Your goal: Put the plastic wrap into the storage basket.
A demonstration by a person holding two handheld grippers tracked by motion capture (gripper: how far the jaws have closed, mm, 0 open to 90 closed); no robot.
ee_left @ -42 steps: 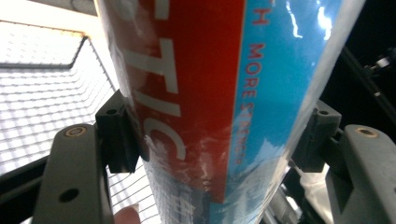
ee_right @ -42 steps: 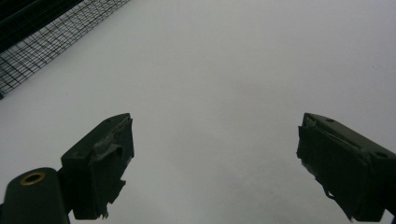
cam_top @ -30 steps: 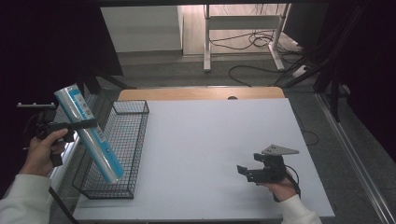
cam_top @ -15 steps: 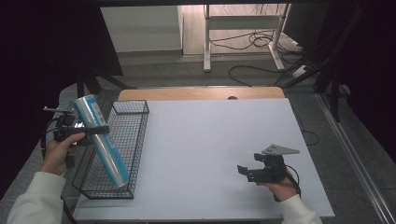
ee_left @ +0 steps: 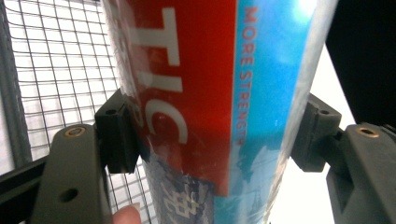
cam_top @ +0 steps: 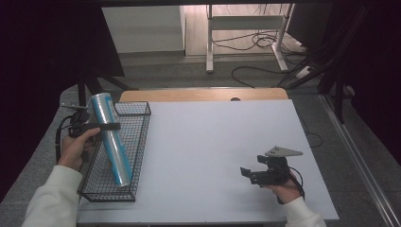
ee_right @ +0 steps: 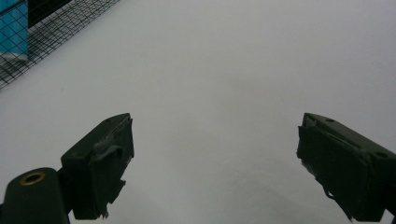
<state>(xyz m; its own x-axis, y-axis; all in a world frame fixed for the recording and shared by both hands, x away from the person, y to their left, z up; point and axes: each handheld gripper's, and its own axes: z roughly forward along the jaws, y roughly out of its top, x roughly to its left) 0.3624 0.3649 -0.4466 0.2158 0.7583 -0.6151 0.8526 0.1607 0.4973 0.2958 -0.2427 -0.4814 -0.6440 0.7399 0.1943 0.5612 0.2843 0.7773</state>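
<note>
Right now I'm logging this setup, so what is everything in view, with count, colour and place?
Roll: one, blue with a red panel, tilted with its lower end in the basket, clamped by the left gripper.
Basket: one, black wire, left edge of the table.
Table: one, white top, wooden far edge.
Cables: several, black, on the floor beyond the table.
Left gripper: one, black, shut on the roll.
Right gripper: one, black, jaws apart over bare table at the near right.
Hands: two, white sleeves.
</note>
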